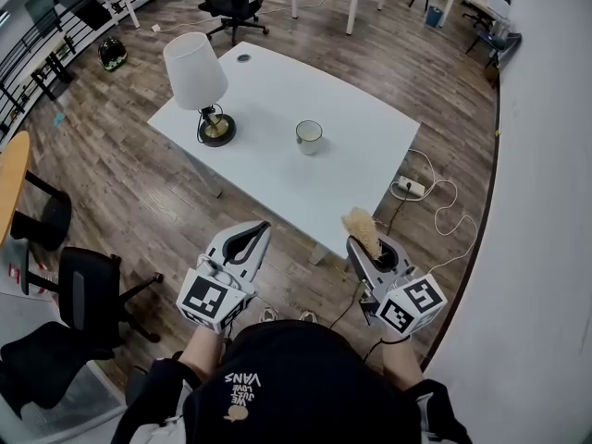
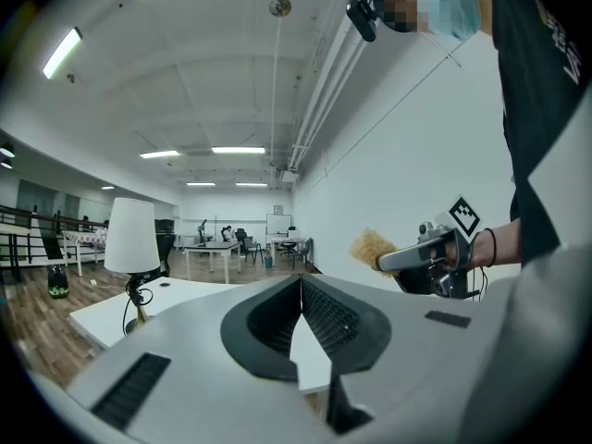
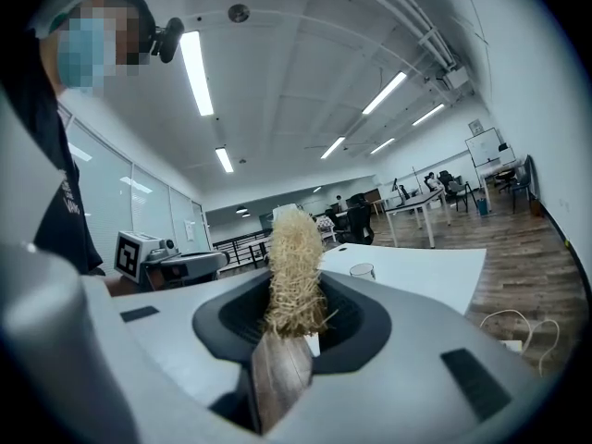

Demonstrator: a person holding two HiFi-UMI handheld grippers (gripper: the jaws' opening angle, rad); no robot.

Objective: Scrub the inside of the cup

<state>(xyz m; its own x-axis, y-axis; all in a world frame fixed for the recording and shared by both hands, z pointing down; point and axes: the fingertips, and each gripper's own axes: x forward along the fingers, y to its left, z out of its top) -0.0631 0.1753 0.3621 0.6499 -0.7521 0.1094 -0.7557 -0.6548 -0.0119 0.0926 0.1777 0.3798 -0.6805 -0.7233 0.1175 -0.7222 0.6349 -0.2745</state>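
Observation:
A white enamel cup [image 1: 309, 137] with a dark rim stands upright on the white table [image 1: 277, 155], right of the middle; in the right gripper view the cup [image 3: 363, 271] is small and far off. My right gripper [image 1: 366, 244] is shut on a scrub brush [image 1: 362, 231], its wooden handle between the jaws and the straw bristles [image 3: 294, 271] sticking out past the tips. My left gripper [image 1: 263, 228] is shut with nothing in it. Both grippers hover over the floor, short of the table's near edge and well away from the cup.
A table lamp [image 1: 201, 86] with a white shade and brass base stands at the table's left end. A power strip with white cable [image 1: 412, 189] lies on the wooden floor to the right. A black office chair [image 1: 79, 294] stands at the left, more desks and chairs farther back.

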